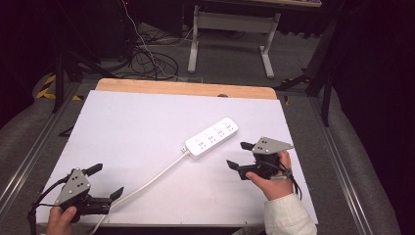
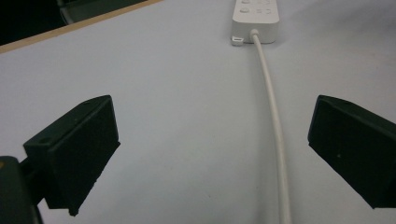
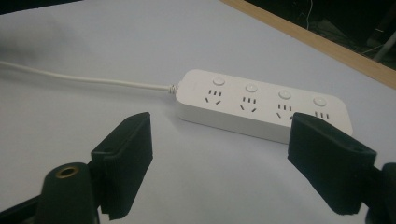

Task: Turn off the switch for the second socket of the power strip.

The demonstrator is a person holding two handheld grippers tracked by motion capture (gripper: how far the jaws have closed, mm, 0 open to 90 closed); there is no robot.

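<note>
We are inspecting a white power strip [image 1: 212, 137], a smooth, glossy plastic bar with rounded corners, carrying 4 round buttons and 4 socket groups along its top. It is lying flat and diagonal near the middle of the table [image 1: 147, 122], whose matte white top is showing a light wooden edge at the far side. A round white cord [image 1: 147, 185] is leaving the strip's near end and curving toward the table's front edge.

The right gripper [image 1: 241, 155], black and blocky with a grey plate on top, is hovering just beside the strip's right end, apart from it. We are finding its jaws released, with nothing between them; in the right gripper view the strip is lying just beyond the pads.

The left gripper [image 1: 105, 180] is sitting at the front left corner, well apart from the strip. Its jaws are also standing spread and empty, and the cord is running past its right jaw.
</note>
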